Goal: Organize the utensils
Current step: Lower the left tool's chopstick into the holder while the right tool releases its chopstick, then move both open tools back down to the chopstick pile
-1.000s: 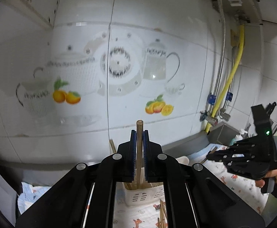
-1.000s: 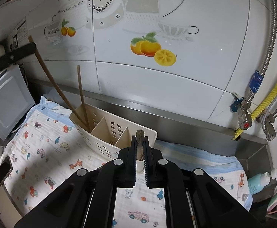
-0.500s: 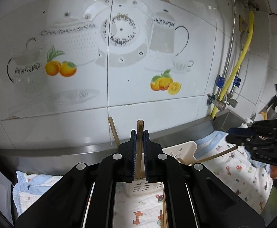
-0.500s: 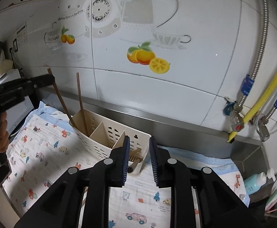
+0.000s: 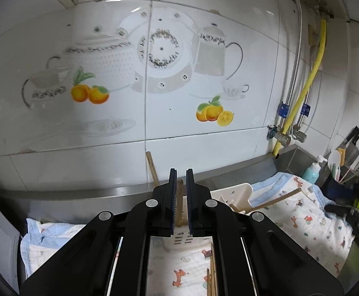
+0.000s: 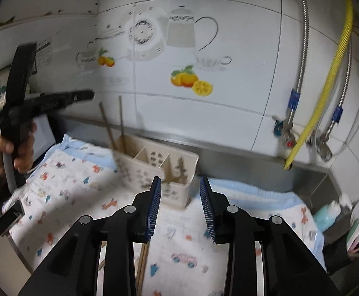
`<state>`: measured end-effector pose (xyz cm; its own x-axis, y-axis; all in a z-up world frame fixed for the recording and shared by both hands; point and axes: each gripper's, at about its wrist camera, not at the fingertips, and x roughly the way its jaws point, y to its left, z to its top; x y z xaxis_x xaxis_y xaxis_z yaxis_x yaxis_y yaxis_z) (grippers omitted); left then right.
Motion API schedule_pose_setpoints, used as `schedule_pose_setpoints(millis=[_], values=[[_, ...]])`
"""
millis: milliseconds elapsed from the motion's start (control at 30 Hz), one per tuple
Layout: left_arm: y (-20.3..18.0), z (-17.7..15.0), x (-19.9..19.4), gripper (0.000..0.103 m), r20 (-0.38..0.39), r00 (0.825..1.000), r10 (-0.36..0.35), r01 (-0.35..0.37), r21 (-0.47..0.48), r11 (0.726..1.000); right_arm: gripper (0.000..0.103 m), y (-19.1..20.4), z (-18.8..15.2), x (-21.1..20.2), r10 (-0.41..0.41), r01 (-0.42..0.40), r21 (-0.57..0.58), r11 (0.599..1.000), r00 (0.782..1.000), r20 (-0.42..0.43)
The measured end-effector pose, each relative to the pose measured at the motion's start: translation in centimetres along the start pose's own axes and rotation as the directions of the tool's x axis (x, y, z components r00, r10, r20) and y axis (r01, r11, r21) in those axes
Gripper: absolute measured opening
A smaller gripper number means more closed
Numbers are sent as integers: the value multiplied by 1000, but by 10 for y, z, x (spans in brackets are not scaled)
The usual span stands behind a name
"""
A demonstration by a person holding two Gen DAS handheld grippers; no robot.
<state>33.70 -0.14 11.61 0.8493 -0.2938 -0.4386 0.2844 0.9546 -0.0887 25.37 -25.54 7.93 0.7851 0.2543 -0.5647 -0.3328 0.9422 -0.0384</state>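
Left wrist view: the left gripper (image 5: 180,192) has its 2 fingers nearly closed around 1 upright wooden chopstick (image 5: 179,204), above the white slotted plastic utensil caddy (image 5: 236,192).

Right wrist view: the right gripper (image 6: 180,207) is opening with nothing between its fingers; the caddy (image 6: 154,165) stands just beyond on the printed cloth (image 6: 76,192).

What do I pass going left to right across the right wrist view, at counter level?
Hand holding the left gripper → phone at the cloth's edge → white utensil caddy with chopsticks → opening right gripper, nothing between its pads → teal soap bottle.
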Motion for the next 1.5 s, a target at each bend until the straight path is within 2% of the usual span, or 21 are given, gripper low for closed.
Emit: schedule_pose_setpoints(millis=[233,433,633,833,1067,1233,1300,1333,1500], values=[[0,-31,-35,7,-12,1000,14,-14,1,1000,32,29,-73,-3,52,-51,26,998,998,-41],[2,-89,-61,7,-62,998,6,-7,-16,1000,23,45,-131,14,61,-55,58,997,993,-104],[2,-148,-75,8,-129,992,-8,5,-30,1000,17,56,-172,28,65,-51,95,994,986,-156],[0,-204,-83,8,-197,980,-32,20,-65,998,14,61,-196,36,71,-49,122,991,980,-184],[-9,-249,-92,8,-260,961,-91,71,-89,994,12,60,-210,46,69,-40,136,990,974,-216],[-23,-270,-89,9,-312,944,-111,96,-62,993,11,58,-212,49,65,-35,137,990,972,-225],[-28,-276,-86,19,-330,937,-117,104,-56,993,11,58,-212,50,61,-30,134,990,972,-227],[-30,-279,-85,21,-339,933,-119,107,-51,993,11,58,-213,51,61,-30,135,990,972,-229],[-40,-292,-77,21,-375,923,-88,94,-2,996,11,56,-213,52,59,-28,136,990,971,-232]])
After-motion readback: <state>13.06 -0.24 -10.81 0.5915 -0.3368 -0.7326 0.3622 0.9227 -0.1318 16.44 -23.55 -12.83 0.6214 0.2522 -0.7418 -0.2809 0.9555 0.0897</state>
